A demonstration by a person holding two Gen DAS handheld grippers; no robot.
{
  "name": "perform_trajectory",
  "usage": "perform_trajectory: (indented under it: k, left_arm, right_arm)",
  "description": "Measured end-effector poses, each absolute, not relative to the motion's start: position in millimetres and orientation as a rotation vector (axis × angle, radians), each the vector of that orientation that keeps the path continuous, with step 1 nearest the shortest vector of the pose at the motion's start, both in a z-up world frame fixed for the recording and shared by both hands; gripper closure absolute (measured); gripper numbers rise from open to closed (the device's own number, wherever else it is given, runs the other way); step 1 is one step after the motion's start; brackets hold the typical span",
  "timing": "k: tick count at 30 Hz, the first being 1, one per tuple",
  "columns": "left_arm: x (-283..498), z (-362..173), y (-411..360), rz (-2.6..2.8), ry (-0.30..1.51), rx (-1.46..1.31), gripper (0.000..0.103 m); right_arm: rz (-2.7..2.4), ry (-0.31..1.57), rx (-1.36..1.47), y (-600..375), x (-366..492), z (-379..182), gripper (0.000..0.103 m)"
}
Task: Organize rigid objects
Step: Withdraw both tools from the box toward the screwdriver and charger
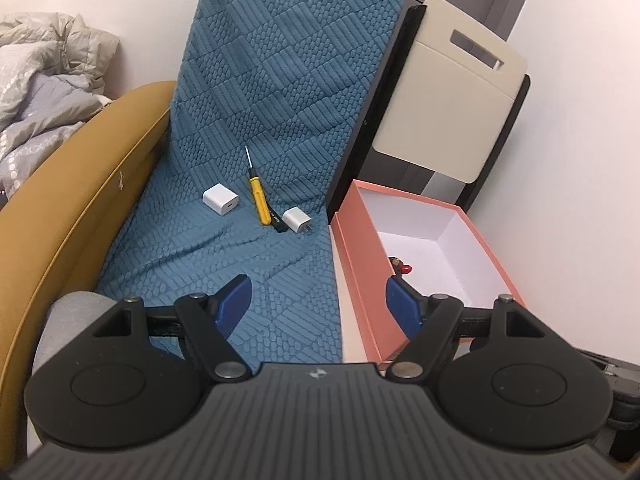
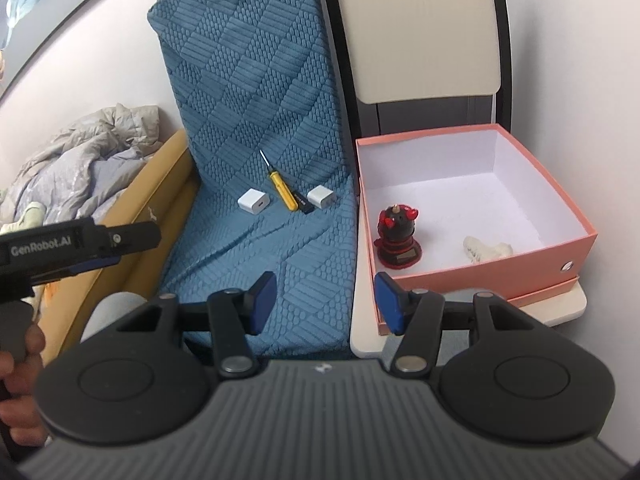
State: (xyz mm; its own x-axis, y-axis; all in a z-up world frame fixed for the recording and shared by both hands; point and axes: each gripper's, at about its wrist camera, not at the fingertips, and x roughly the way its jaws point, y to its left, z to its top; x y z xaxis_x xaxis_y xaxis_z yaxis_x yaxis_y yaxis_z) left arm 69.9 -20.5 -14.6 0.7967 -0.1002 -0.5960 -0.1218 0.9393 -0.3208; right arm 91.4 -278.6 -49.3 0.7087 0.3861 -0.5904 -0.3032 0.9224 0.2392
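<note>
Left gripper (image 1: 320, 308) and right gripper (image 2: 325, 300): jaws apart, nothing between them. Yellow screwdriver (image 1: 256, 196) and two white chargers (image 1: 220, 199) lie mid-frame on blue cover (image 1: 280, 80); pink box (image 2: 520, 264) right holds figurine (image 2: 398, 240)

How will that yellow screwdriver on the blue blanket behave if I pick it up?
The yellow screwdriver looks rigid and probably light, given its slim handle. Its rounded handle may roll, though the textured blue blanket should damp that. The thin tip seems pointed.
</note>
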Motion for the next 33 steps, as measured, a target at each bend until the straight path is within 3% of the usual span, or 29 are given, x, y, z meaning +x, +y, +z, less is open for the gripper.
perform_trajectory:
  k: [4,6,7,33]
  left_arm:
    - [81.3,-21.3,-14.4,0.026,0.664,-0.371,0.025]
    - [89.4,-26.1,-10.7,0.027,0.675,-0.379,0.025]
    - [93.4,-28.4,-8.9,0.028,0.679,-0.381,0.025]
    - [275.7,-135.2,75.1,0.028,0.812,-0.476,0.032]
  right_arm:
    - [0.392,0.699,0.121,-273.5,100.1,-53.9,0.045]
    - [0.400,0.699,0.112,-270.4,106.0,-55.5,0.024]
    - [0.401,0.696,0.110,-268.8,109.5,-56.3,0.020]
    - [0.509,0.736,-0.015,-175.7,272.0,-103.2,0.025]
